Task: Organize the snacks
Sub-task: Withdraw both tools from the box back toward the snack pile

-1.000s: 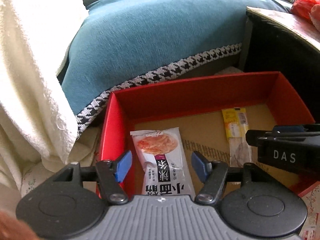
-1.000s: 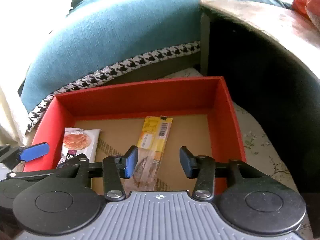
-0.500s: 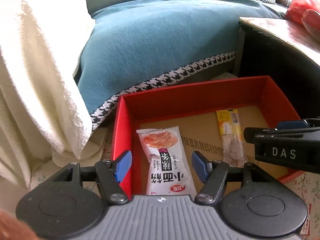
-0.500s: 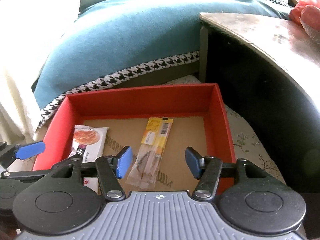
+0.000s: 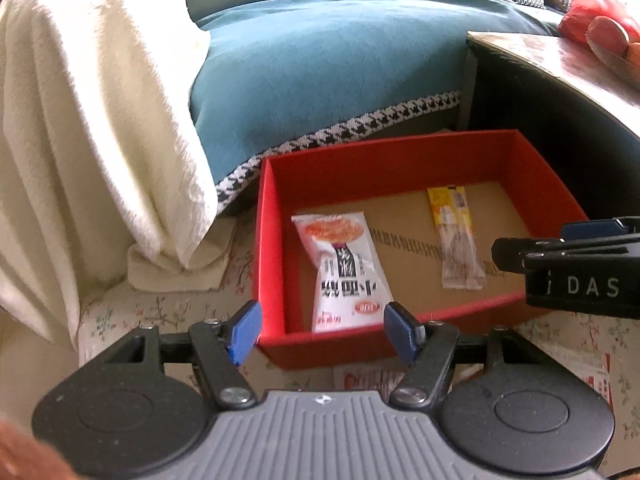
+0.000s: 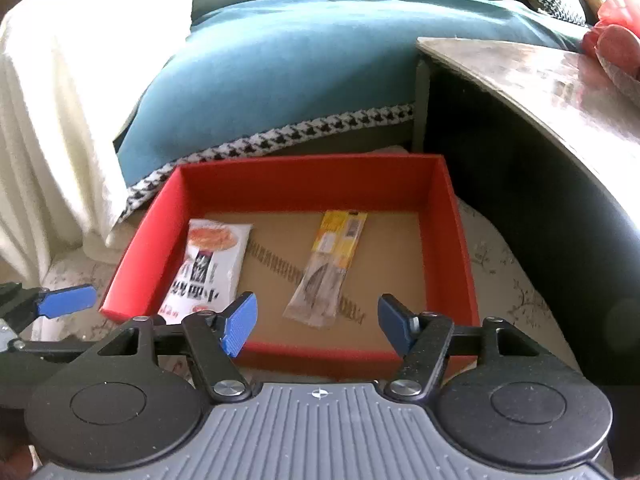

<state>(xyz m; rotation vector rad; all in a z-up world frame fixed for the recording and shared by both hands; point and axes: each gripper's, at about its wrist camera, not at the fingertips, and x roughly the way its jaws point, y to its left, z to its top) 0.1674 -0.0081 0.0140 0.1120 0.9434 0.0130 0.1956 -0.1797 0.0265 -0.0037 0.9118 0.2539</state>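
A red box (image 5: pixel 276 240) (image 6: pixel 452 224) with a cardboard floor sits on a floral cloth. Inside lie a white noodle-snack packet (image 5: pixel 344 272) (image 6: pixel 212 264) at the left and a slim yellow-and-clear snack stick pack (image 5: pixel 456 248) (image 6: pixel 328 268) at the right. My left gripper (image 5: pixel 322 330) is open and empty, above the box's near edge. My right gripper (image 6: pixel 318 328) is open and empty, also over the near edge. The right gripper's body shows in the left wrist view (image 5: pixel 568 268), and a left fingertip shows in the right wrist view (image 6: pixel 66 300).
A teal blanket with houndstooth trim (image 5: pixel 328 64) covers the sofa behind the box. A cream throw (image 5: pixel 92 120) hangs at the left. A dark table (image 6: pixel 540 92) stands close at the right, with red bags (image 6: pixel 616 40) on it. A printed paper (image 5: pixel 368 378) lies before the box.
Both grippers have pulled back and up from the box, so the whole box and more of the sofa show. Both packets lie where they were.
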